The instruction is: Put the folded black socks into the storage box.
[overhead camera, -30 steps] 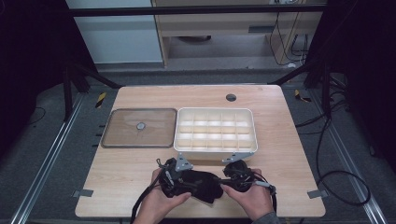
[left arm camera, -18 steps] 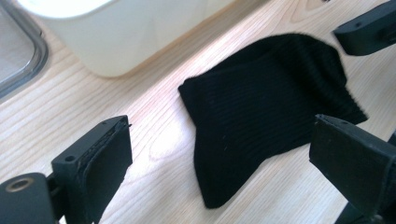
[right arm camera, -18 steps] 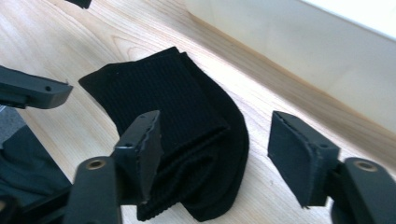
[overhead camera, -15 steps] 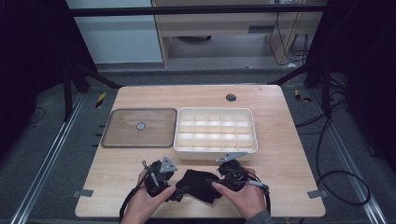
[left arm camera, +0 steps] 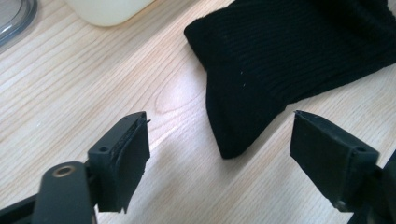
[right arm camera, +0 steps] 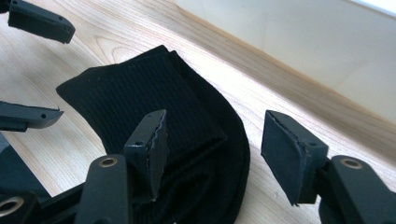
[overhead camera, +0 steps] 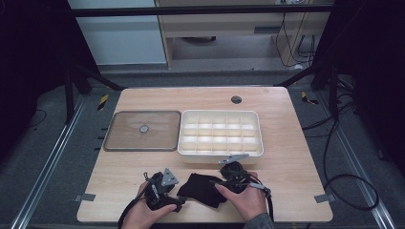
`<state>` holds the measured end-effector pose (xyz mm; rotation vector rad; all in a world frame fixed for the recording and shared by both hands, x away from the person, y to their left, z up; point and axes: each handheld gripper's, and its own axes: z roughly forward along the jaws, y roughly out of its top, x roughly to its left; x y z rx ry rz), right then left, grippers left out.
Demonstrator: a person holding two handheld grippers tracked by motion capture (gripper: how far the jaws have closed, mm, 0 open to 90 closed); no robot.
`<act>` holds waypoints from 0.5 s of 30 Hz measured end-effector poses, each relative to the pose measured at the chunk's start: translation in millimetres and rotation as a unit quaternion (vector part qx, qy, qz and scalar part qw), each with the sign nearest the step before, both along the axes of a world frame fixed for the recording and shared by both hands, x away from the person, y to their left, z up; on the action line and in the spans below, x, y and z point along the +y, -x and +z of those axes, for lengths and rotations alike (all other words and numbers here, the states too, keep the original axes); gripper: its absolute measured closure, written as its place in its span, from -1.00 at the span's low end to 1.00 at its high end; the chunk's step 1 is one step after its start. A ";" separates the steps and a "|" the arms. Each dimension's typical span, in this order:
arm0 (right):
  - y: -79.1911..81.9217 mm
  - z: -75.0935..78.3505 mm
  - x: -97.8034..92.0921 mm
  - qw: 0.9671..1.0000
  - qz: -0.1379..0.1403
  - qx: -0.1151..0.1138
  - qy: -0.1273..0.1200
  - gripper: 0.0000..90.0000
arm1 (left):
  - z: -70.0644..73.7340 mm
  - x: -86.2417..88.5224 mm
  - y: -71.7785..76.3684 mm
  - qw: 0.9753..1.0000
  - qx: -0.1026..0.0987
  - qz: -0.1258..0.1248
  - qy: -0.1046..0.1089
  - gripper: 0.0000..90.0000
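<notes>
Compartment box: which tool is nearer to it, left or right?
Right. The right tool sits just below the compartment box's front rim, over the black cloth's right end. The left tool lies farther down the table, beside the cloth's left end.

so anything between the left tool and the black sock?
Nothing visible. The left tool is open, with bare wood between it and the near end of the black sock. The right tool is open over the sock.

No legible text or markings
</notes>
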<state>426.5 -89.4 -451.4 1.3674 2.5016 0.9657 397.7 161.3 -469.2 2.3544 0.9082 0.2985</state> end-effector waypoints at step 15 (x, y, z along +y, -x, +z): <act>-7.0 -6.8 11.2 1.000 0.001 0.012 0.014 -0.26 | -6.8 9.3 2.1 1.000 0.005 -0.006 0.001 -0.24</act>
